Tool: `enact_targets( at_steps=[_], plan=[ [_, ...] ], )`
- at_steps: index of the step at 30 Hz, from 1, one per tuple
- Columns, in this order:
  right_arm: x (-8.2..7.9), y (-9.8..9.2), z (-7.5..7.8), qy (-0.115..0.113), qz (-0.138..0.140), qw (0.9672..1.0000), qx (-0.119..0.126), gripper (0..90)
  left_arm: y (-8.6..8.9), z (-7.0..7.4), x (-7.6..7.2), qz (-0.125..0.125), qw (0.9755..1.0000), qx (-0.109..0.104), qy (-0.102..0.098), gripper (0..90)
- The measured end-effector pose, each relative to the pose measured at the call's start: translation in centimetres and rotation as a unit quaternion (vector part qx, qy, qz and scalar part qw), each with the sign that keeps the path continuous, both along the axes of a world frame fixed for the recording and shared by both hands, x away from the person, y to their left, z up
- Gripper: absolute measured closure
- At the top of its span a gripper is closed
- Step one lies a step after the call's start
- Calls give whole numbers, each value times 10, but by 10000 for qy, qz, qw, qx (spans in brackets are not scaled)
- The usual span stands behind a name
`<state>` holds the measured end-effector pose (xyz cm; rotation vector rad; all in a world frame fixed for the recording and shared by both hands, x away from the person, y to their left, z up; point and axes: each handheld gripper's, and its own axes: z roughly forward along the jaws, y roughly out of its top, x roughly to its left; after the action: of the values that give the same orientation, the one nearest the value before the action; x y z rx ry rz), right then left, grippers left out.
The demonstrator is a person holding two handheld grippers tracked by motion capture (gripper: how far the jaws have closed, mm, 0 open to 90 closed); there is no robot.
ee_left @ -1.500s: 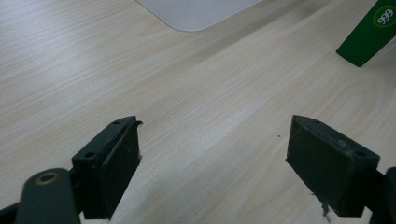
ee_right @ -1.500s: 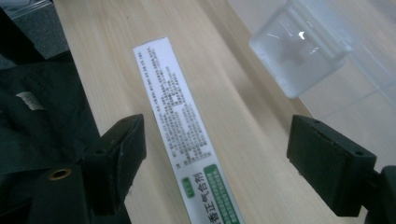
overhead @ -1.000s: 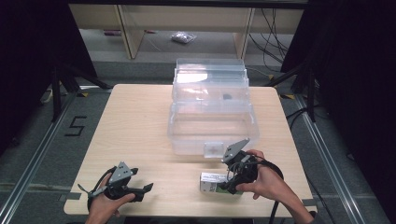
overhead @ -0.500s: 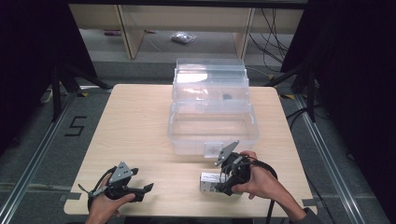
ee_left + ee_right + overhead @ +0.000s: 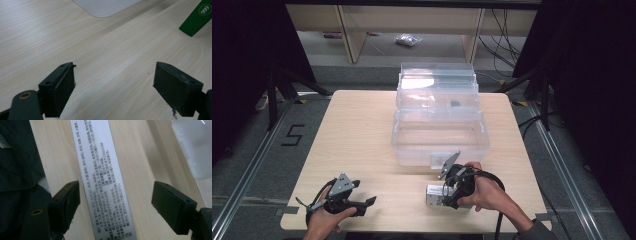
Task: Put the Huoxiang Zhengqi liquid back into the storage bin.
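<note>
Pale bench (image 5: pixel 362 135) — right gripper (image 5: pixel 115 206) has sunk over the silver carton (image 5: pixel 102 177), fingers closing yet still clear; left gripper (image 5: pixel 113 87) idle, fingers apart.

The floor marking (image 5: pixel 294 135) reads "5"; the green box (image 5: pixel 198 17) bears "999".

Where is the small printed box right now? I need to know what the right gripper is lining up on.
In the high view the small box lies near the table's front edge, right of centre, between the right gripper's open fingers.
</note>
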<state>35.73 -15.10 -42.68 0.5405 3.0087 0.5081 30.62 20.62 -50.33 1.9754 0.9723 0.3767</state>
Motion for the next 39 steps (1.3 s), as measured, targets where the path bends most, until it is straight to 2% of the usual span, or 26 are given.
enact_targets(
  at_steps=[6, 11, 18, 25, 29, 31, 32, 34, 35, 36, 38, 39],
  plan=[
    [1, 1, -1, -1, 0, 10000, -14, 256, 0, 0, 0, -3, 10000, 9, -2, 166],
    [0, 2, -4, 89, -12, 9999, -75, 293, 0, 1, 0, -33, 10000, 27, 27, 166],
    [2, 2, -5, 35, 104, 9999, -97, 339, 0, 1, 0, -31, 10000, 30, 25, 166],
    [1, 4, -8, 117, 43, 9997, -226, 397, 0, 1, 0, -45, 10000, 47, 26, 166],
    [2, 5, -9, 140, 72, 9994, -293, 437, 1, 1, 0, -58, 10000, 66, 25, 166],
    [2, 5, -9, 117, 157, 9988, -457, 502, 0, 1, 0, -49, 10000, 40, 25, 166],
    [2, 5, -9, 117, 157, 9988, -457, 502, 0, 1, 0, -49, 10000, 40, 25, 166],
    [0, 7, -9, 242, 162, 9988, -390, 573, 1, 1, 0, -55, 10000, 66, 27, 166],
    [0, 8, -9, 169, 263, 9985, -453, 583, 1, 1, 0, -58, 10000, 70, 28, 166],
    [-2, 10, -7, 164, 230, 9979, -584, 601, 1, 1, 0, -70, 9999, 71, 20, 166],
    [-2, 11, -7, 100, 313, 9975, -631, 613, 1, 1, 0, -71, 9999, 76, 13, 167],
    [-3, 14, -5, 15, 440, 9961, -763, 638, 1, 1, 0, -69, 9999, 74, 16, 167]
  ],
)
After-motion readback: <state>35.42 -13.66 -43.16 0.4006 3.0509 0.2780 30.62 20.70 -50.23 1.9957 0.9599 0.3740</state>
